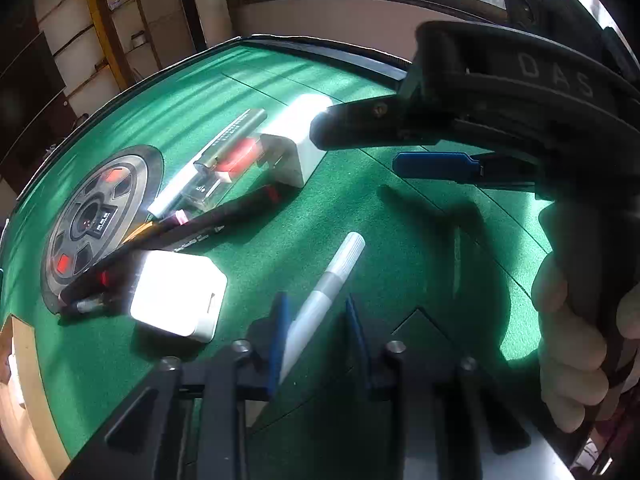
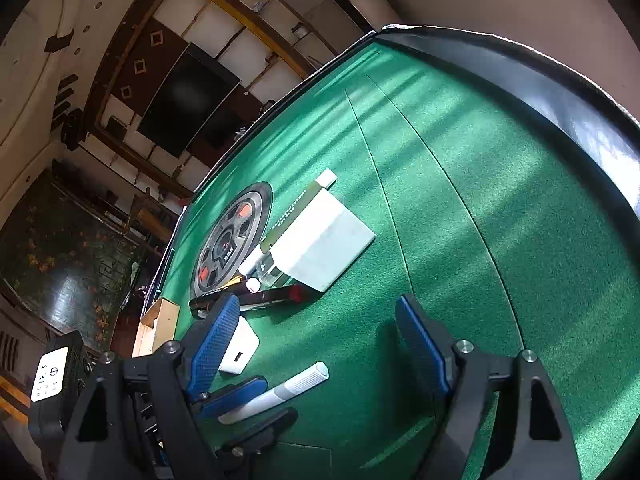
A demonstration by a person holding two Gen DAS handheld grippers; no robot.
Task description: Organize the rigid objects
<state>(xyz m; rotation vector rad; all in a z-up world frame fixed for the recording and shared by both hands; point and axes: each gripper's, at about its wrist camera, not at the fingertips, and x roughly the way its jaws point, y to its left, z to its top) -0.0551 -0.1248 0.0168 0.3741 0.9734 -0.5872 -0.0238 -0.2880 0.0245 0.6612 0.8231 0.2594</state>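
A white and grey marker (image 1: pixel 326 292) lies on the green felt table (image 1: pixel 400 216). My left gripper (image 1: pixel 316 340) is open, its blue fingers on either side of the marker's near end. It also shows in the right wrist view (image 2: pixel 280 390), between the left gripper's fingers (image 2: pixel 236 394). My right gripper (image 2: pixel 320 344) is open and empty above the felt; in the left wrist view it hangs at upper right (image 1: pixel 384 146). A white charger block (image 1: pixel 176 294) lies left of the marker.
A row of things lies beyond: black markers (image 1: pixel 192 228), a silver tube (image 1: pixel 216 156), a red item (image 1: pixel 236 158), a white box (image 1: pixel 300 136). A round dial (image 1: pixel 96 220) sits in the table's middle. A wooden box (image 2: pixel 158 326) is at the left edge.
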